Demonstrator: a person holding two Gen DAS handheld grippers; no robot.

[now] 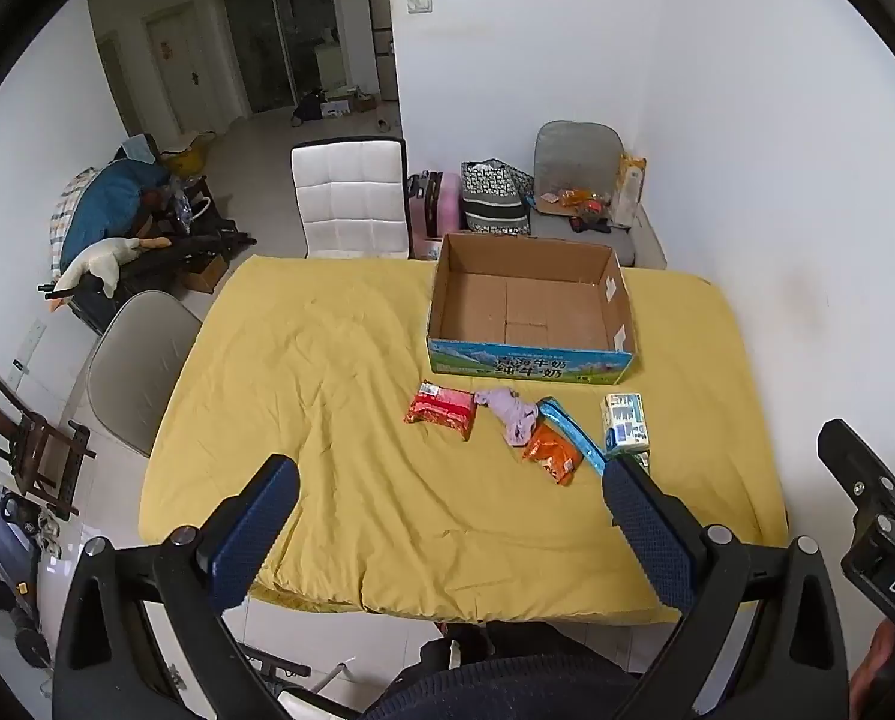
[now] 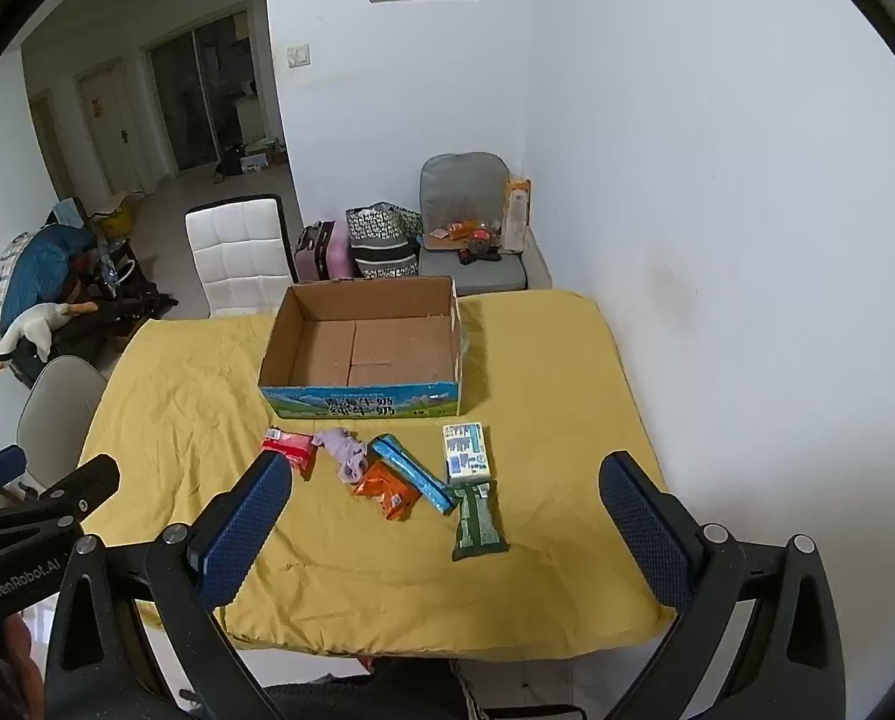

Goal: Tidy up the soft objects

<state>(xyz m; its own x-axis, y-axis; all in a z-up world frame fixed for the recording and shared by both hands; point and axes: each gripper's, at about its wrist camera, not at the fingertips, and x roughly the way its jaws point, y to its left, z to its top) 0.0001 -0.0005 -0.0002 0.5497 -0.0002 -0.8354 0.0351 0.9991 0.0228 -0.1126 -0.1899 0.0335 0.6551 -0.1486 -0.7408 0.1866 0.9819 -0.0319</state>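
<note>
Rumpled yellow cloth (image 2: 207, 420) – open cardboard box (image 2: 303, 330), crinkly packets, limp purple sock (image 2: 345, 453).

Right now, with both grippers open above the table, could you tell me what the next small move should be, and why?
Probably lower the right gripper onto the green packet. It lies nearest that gripper, apart from the pile, and the cardboard box behind is empty, so nothing has been sorted yet.

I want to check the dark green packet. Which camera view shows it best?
The right wrist view: the dark green packet lies fully visible on the yellow cloth. In the left wrist view that gripper's own finger hides nearly all of it.
</note>
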